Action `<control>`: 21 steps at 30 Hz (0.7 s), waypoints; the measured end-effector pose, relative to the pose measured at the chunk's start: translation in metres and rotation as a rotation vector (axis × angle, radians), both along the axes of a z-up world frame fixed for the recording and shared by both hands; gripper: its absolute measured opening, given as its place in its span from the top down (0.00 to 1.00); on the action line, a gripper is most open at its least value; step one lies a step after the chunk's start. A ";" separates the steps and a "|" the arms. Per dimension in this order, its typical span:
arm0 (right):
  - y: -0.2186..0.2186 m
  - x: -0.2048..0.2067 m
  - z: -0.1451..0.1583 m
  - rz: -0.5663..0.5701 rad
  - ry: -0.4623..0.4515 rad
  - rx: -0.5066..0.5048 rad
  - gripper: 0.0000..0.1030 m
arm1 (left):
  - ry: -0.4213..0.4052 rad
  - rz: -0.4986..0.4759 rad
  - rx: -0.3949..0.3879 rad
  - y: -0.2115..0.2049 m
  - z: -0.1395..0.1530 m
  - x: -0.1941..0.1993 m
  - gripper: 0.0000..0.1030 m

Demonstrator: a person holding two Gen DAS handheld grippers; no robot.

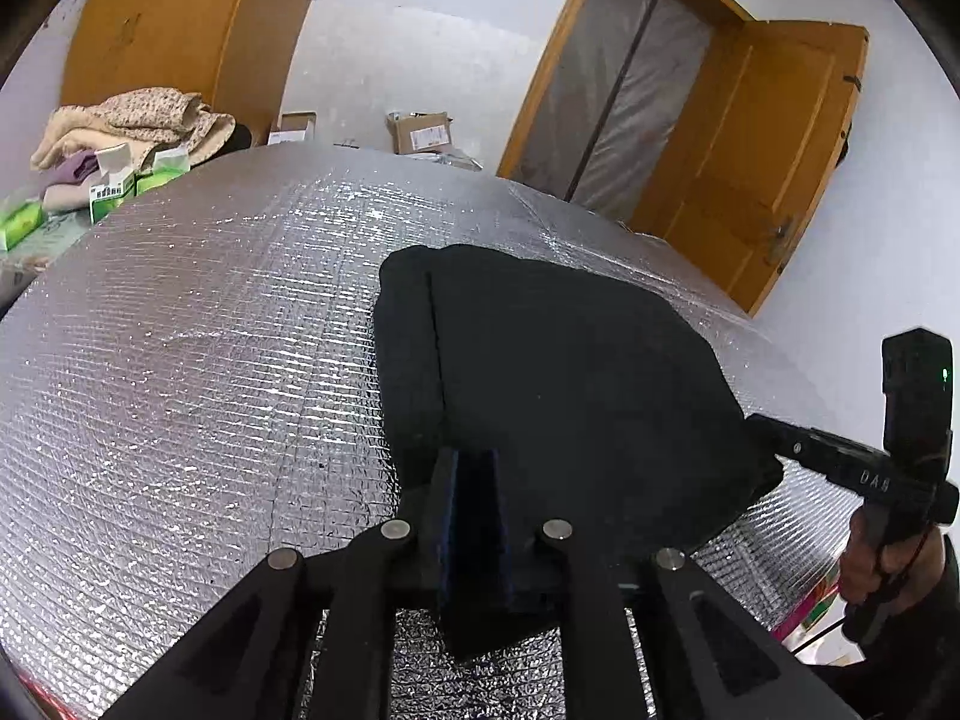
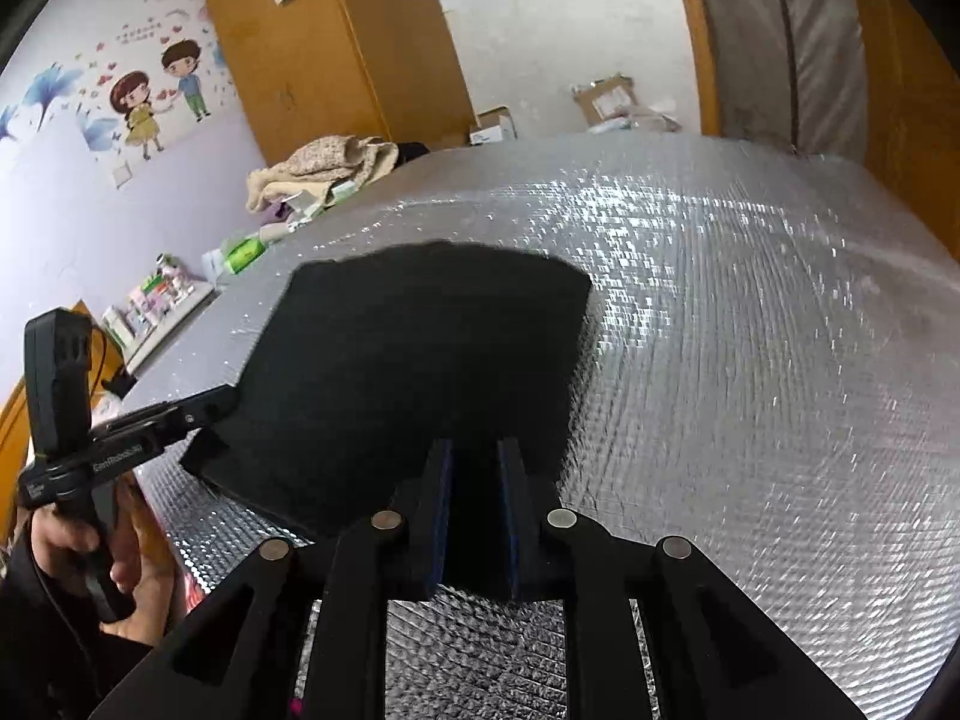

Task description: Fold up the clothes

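Observation:
A black garment (image 1: 570, 372) (image 2: 420, 348), folded into a thick flat pad, lies on the silver foil mat (image 1: 210, 330) (image 2: 750, 330). My left gripper (image 1: 474, 459) grips its near edge, with cloth between the blue pads and draped over the right finger. My right gripper (image 2: 477, 447) holds the same near edge further along, black cloth filling the gap between its pads. Each wrist view also shows the other gripper at the garment's side corner: the right gripper (image 1: 762, 426) and the left gripper (image 2: 228, 402). The near edge looks slightly raised off the mat.
A heap of beige clothes (image 1: 132, 120) (image 2: 318, 168) and green boxes (image 1: 114, 192) sit past the mat's far left corner. Cardboard boxes (image 1: 420, 132) stand on the floor behind. A wooden door (image 1: 750, 168) stands ajar. A person's hand (image 1: 882, 564) (image 2: 66, 540) holds each handle.

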State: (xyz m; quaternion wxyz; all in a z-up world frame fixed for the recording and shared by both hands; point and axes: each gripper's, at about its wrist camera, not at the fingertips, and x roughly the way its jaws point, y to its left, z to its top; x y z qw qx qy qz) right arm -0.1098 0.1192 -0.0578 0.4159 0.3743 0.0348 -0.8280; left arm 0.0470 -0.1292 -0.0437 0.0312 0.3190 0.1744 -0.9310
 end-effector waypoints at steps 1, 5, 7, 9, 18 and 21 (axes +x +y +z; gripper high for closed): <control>0.001 0.000 0.000 0.000 -0.005 -0.007 0.84 | 0.000 -0.003 -0.009 0.000 0.000 -0.001 0.88; 0.002 0.002 -0.003 0.004 0.009 -0.005 0.81 | 0.013 -0.004 -0.009 -0.002 -0.003 -0.004 0.87; 0.003 0.003 -0.004 0.002 0.011 -0.012 0.81 | 0.025 0.003 -0.011 -0.002 -0.004 -0.004 0.87; 0.003 0.001 -0.006 -0.007 0.008 -0.024 0.81 | 0.040 0.013 -0.022 -0.001 -0.005 -0.003 0.87; 0.006 -0.008 -0.005 -0.018 -0.028 -0.034 0.68 | 0.019 0.037 0.006 0.002 -0.001 0.003 0.87; 0.013 -0.015 0.000 -0.039 -0.064 -0.050 0.60 | -0.015 0.056 0.025 -0.002 0.010 0.001 0.87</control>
